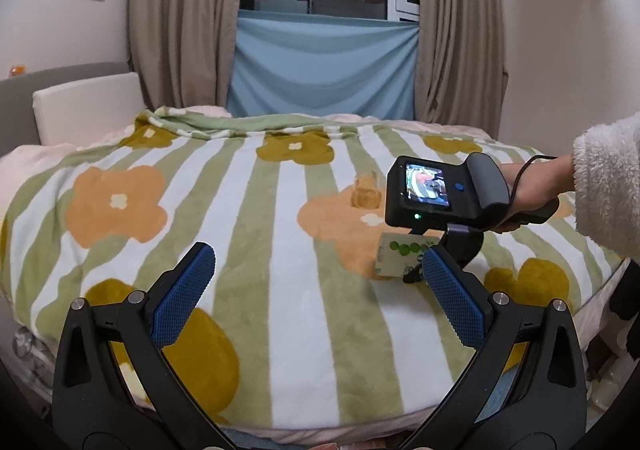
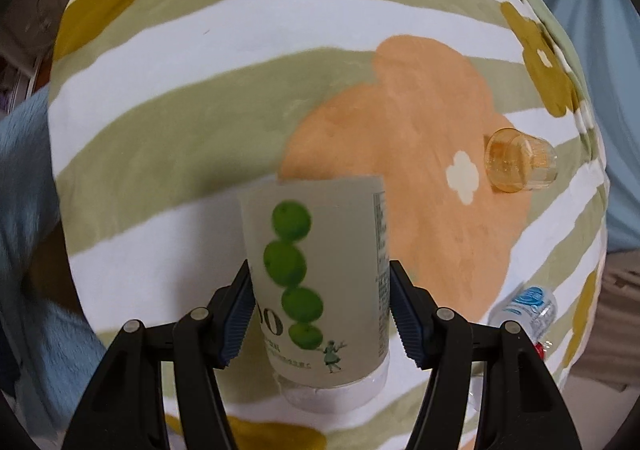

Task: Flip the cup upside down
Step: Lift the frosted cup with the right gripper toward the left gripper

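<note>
The cup (image 2: 316, 282) is judged light and thin-walled, likely plastic or paper with a smooth printed sleeve, so some slip and some denting under a hard squeeze are to be expected; a moderate grip across the mid-body, as now taken, is judged best, since the wall is nearly straight there. It is seen as a whitish, slightly tapered cup with a column of green round fruits, a small green figure and fine print; the print reads inverted in the right wrist view, so the cup is probably already turned over or partway through the turn, though which end is the mouth cannot be told for sure. A white rim or lid band is seen at the end nearest the camera. The cup is held just above or at the blanket (image 2: 180, 98), over a white stripe beside the large orange flower; contact with the blanket cannot be told. The right gripper (image 2: 320, 314) is closed on the cup, blue pads pressed on both sides of its body. In the left wrist view the cup (image 1: 400, 254) is seen under the right gripper's housing. The left gripper (image 1: 316, 302) is held wide apart, nothing in it, well apart from the cup. A small amber glass (image 2: 520, 162) is lying on the orange flower, and a water bottle (image 2: 528, 306) is seen at the blanket's edge, both apart from the cup.
</note>
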{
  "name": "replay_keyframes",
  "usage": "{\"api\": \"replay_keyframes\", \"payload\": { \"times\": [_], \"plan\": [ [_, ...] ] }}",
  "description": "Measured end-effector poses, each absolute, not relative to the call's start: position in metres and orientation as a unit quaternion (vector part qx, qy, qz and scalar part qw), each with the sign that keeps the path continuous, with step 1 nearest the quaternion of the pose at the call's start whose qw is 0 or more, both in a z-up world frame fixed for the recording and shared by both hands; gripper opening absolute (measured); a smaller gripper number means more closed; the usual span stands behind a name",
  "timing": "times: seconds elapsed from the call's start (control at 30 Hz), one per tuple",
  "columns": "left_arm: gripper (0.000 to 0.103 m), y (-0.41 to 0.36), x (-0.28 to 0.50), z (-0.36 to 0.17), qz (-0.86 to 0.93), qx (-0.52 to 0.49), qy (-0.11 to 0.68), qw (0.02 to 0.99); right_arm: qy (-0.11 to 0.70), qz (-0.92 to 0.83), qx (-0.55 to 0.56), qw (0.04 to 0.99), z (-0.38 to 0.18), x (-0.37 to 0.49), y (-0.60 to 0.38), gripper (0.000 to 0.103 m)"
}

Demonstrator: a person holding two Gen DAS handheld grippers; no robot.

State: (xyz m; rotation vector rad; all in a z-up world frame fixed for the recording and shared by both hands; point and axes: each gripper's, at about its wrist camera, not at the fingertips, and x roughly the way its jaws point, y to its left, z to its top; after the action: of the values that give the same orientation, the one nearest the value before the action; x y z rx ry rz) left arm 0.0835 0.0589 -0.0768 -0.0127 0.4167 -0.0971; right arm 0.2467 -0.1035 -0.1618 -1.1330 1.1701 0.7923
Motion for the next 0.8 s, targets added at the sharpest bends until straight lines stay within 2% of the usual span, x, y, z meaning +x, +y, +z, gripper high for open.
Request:
{"api": "replay_keyframes", "payload": {
  "times": [0.13, 0.17, 0.2, 0.27, 0.47, 0.57, 0.67, 0.8],
  "plan": [
    [0.103, 0.063, 0.082, -0.078, -0.04, 0.001, 0.211, 0.977, 0.525, 0.345, -0.469, 0.621, -0.169, 0.256, -0.1, 0.06],
    [0.103, 0.064, 0.082, -0.078, -0.039, 0.002, 0.212, 0.976, 0.528, 0.346, -0.46, 0.624, -0.17, 0.258, -0.101, 0.064],
    [0.103, 0.066, 0.083, -0.078, -0.04, 0.003, 0.213, 0.976, 0.53, 0.347, -0.45, 0.63, -0.17, 0.26, -0.102, 0.079],
    [0.103, 0.065, 0.085, -0.078, -0.041, 0.009, 0.216, 0.976, 0.531, 0.354, -0.422, 0.643, -0.165, 0.262, -0.107, 0.101],
    [0.103, 0.054, 0.105, -0.072, -0.085, 0.068, 0.221, 0.969, 0.516, 0.389, -0.334, 0.686, -0.129, 0.255, -0.138, 0.102],
    [0.103, 0.04, 0.138, -0.064, -0.187, 0.127, 0.24, 0.944, 0.486, 0.394, -0.294, 0.723, -0.098, 0.234, -0.164, 0.102],
    [0.103, 0.011, 0.181, -0.064, -0.261, 0.236, 0.262, 0.899, 0.472, 0.398, -0.211, 0.758, -0.063, 0.214, -0.199, 0.103],
    [0.103, -0.046, 0.216, -0.091, -0.318, 0.406, 0.283, 0.808, 0.397, 0.389, -0.111, 0.824, -0.031, 0.173, -0.242, 0.103]
  ]
}}
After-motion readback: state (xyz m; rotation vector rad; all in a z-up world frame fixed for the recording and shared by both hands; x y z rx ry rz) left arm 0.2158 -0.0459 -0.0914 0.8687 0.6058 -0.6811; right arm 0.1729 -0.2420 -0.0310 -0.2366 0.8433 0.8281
